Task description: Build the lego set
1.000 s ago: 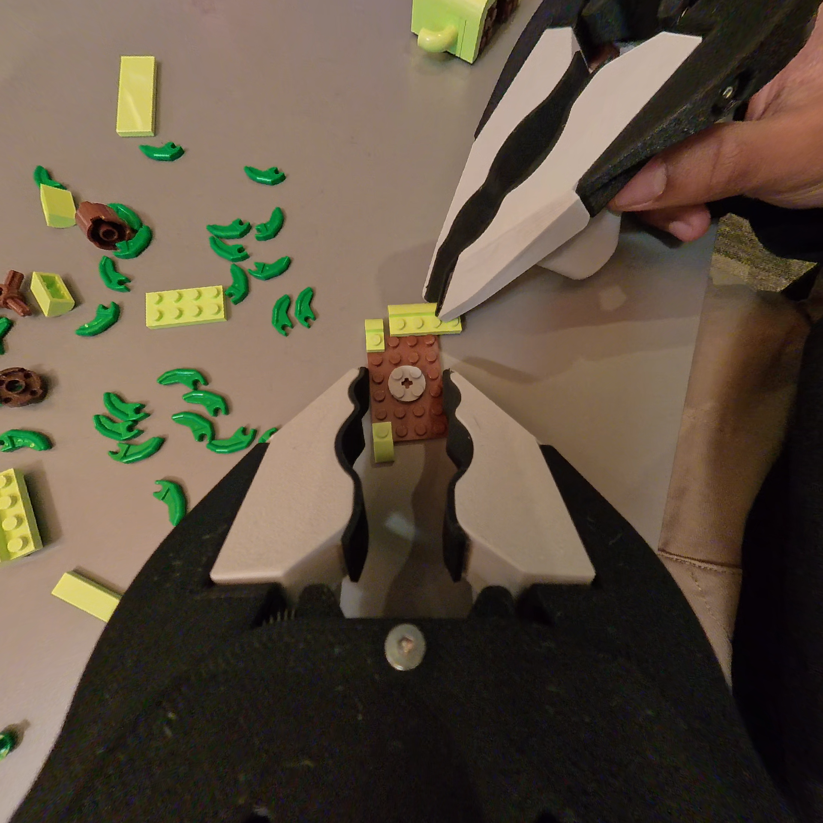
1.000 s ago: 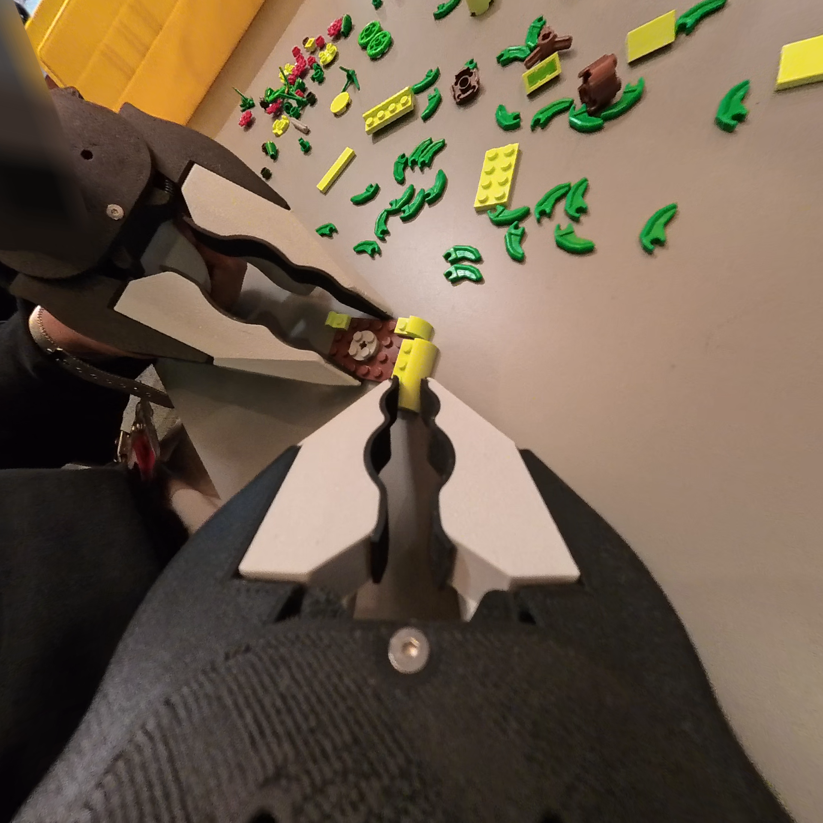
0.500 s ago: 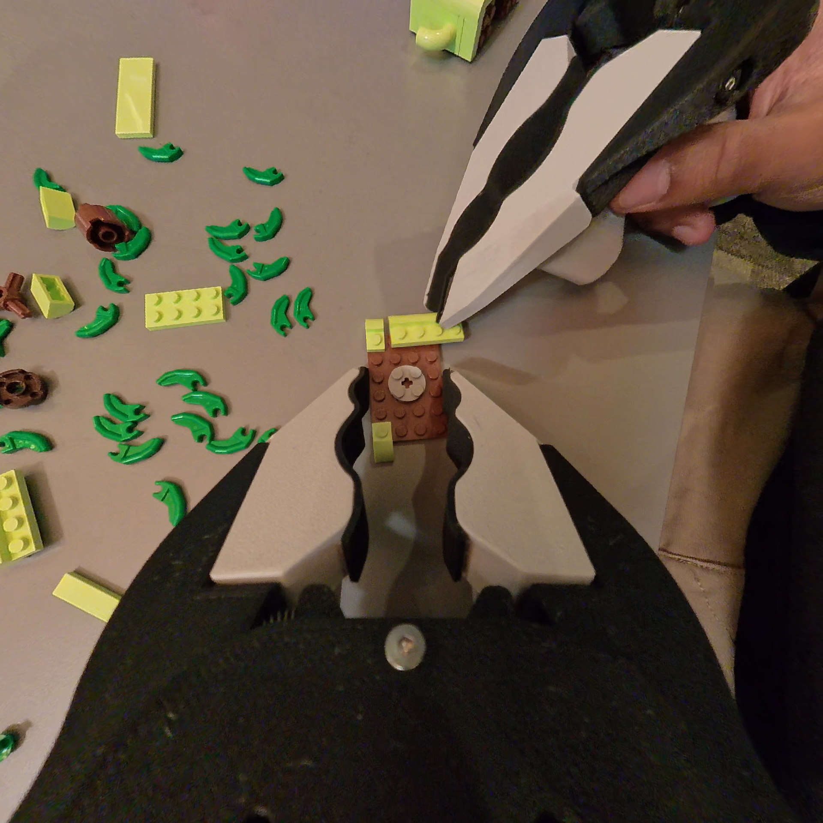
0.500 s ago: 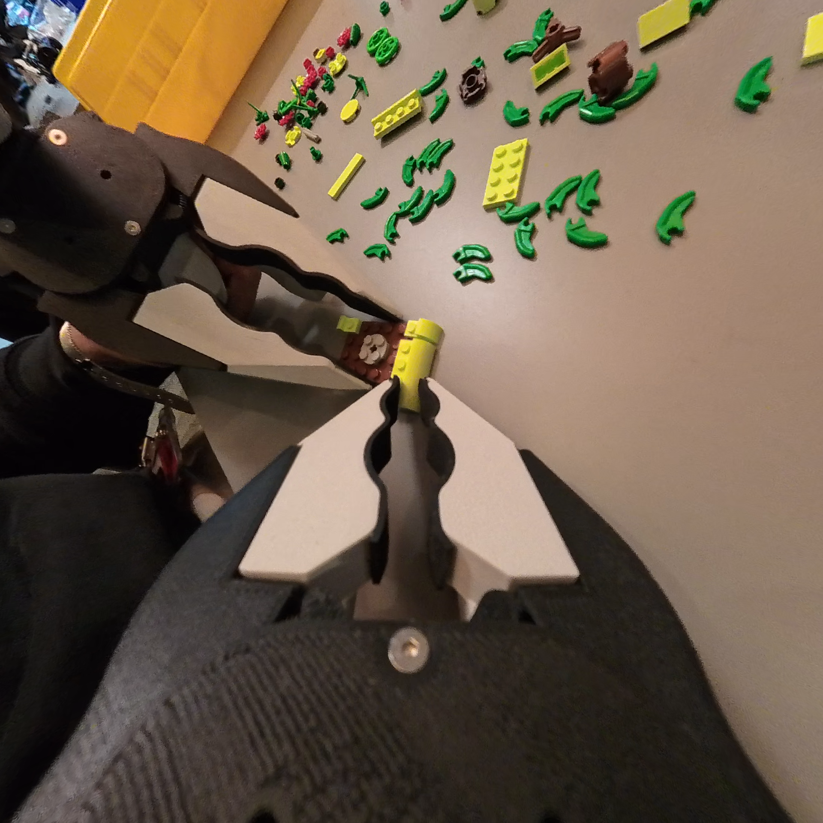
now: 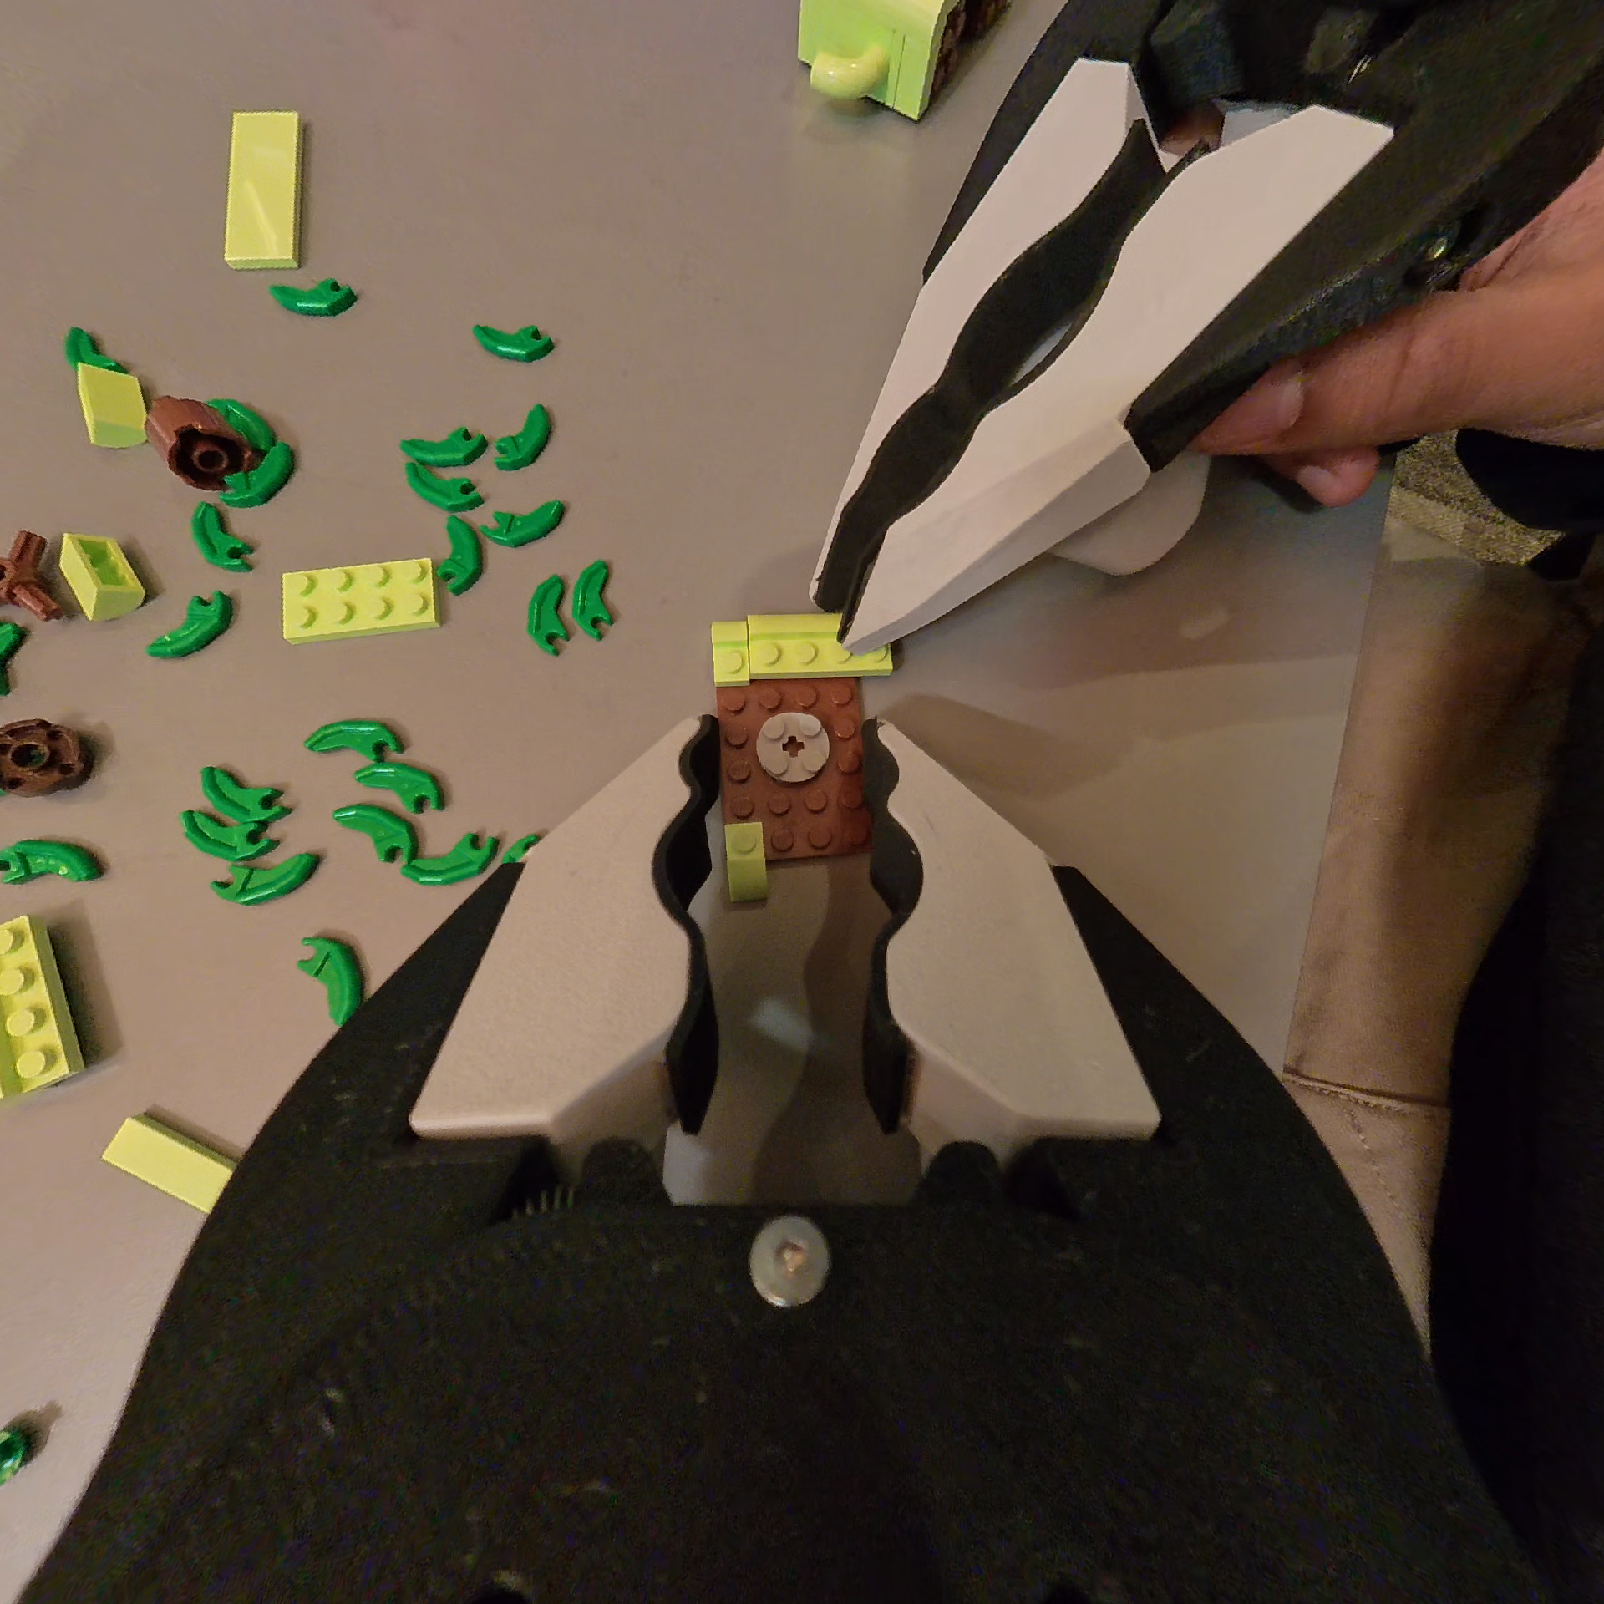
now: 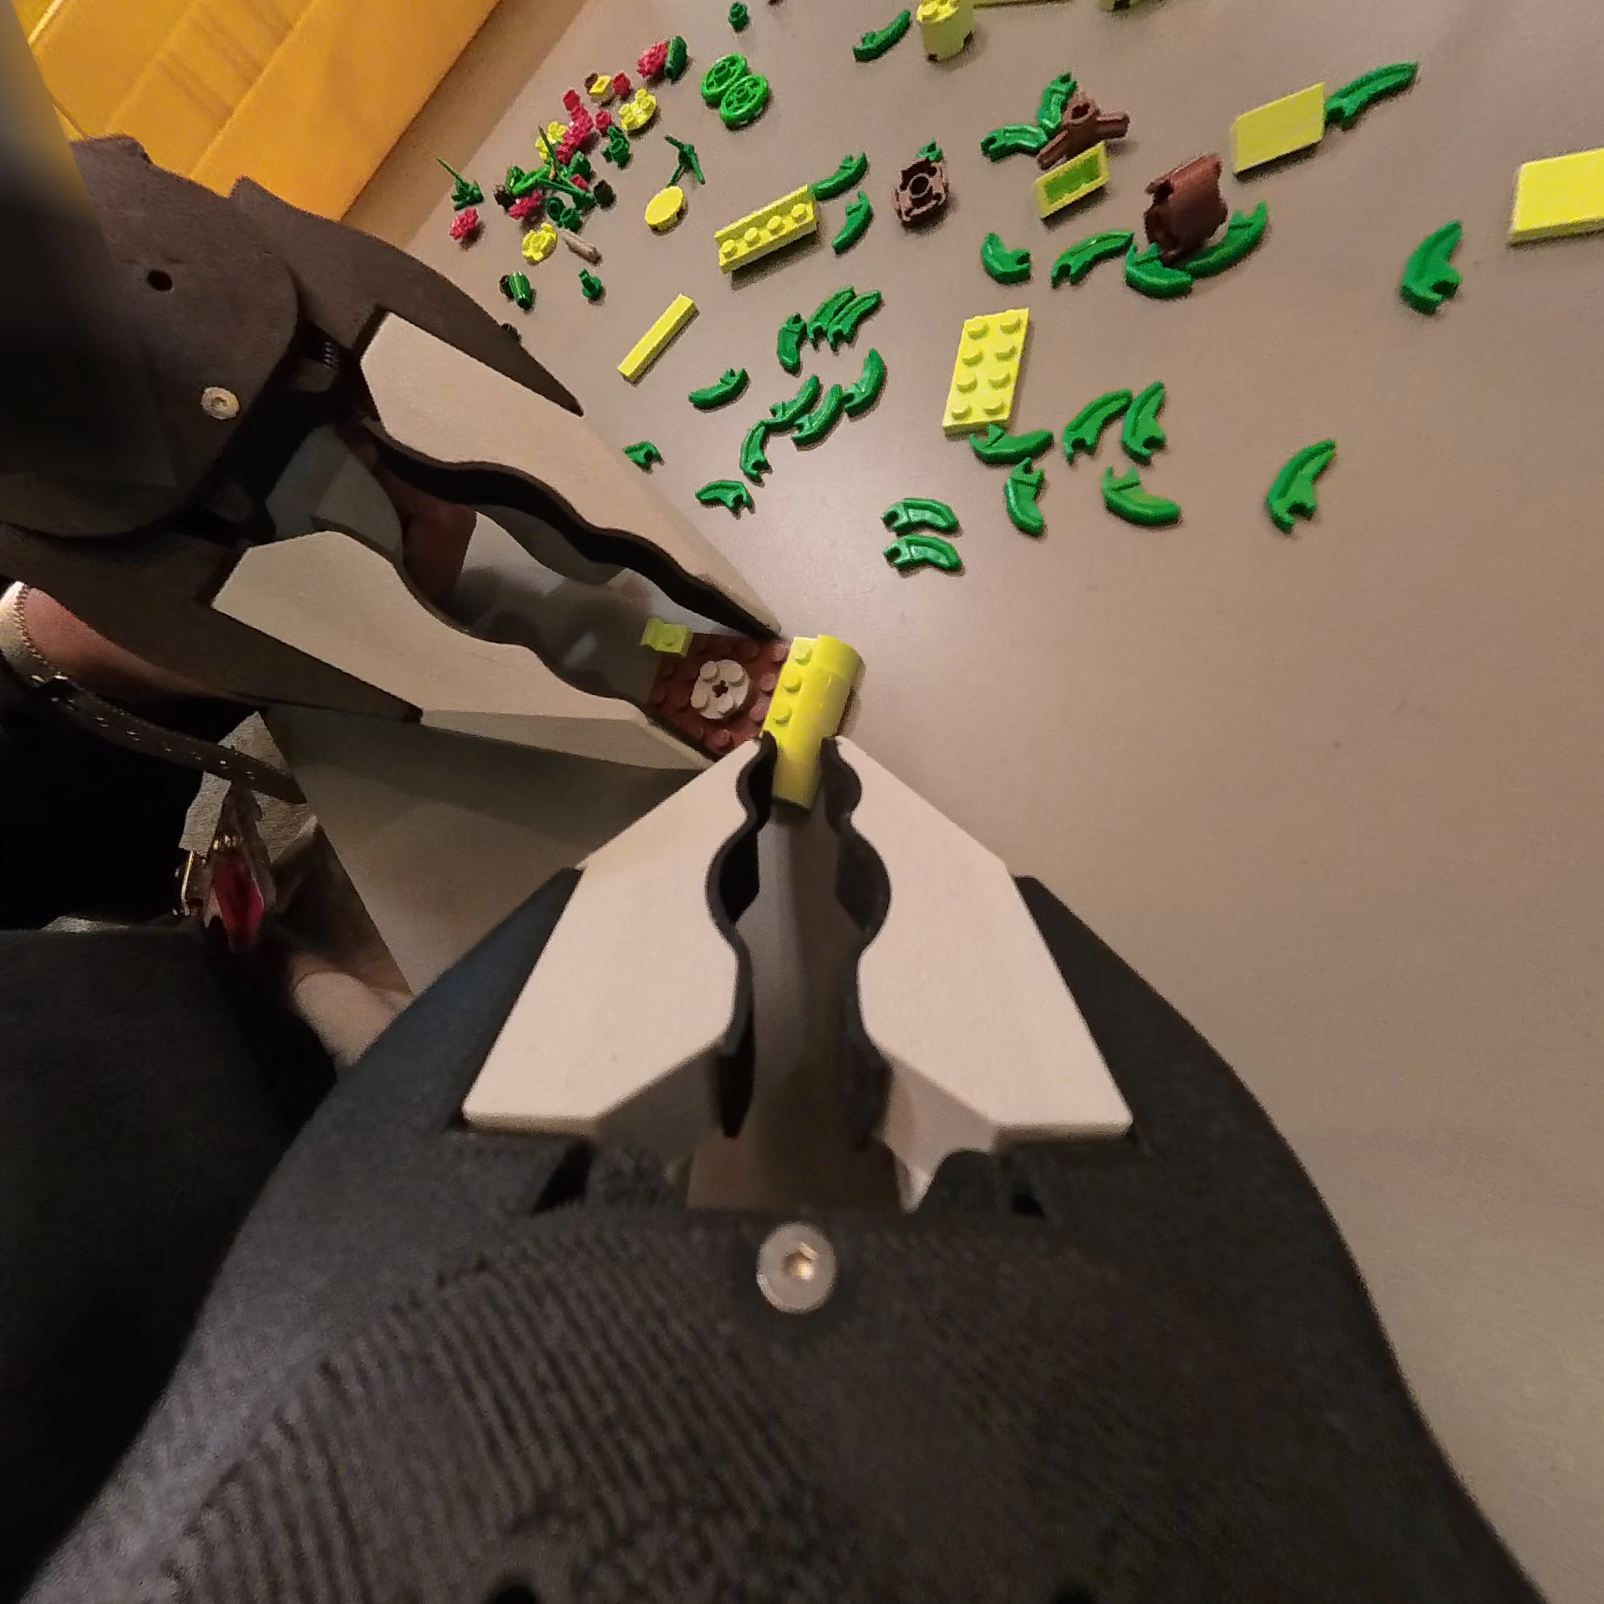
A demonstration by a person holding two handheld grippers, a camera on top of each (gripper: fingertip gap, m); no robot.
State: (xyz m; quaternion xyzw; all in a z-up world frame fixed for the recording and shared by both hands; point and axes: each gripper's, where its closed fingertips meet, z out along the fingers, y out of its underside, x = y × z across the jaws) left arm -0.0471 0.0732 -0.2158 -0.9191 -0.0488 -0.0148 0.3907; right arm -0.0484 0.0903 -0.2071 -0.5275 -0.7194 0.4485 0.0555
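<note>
the left gripper [image 5: 788,738] is squeezing the brown plate [image 5: 794,785] from both sides, holding it flat on the grey table [image 5: 694,347]. a small grey round piece [image 5: 793,749] is sitting in the middle of the plate, and a little lime piece [image 5: 745,861] is sticking to its near corner. the right gripper [image 6: 792,753] is pinching the long lime brick [image 6: 803,705] between its tips, almost closed, and is pressing it along the far edge of the brown plate. a person's hand [image 5: 1423,382] is holding that gripper. lots of green leaf pieces [image 5: 382,807] are lying loose on the table to the left, near a flat lime plate [image 5: 360,599] and some brown round pieces [image 5: 39,755].
</note>
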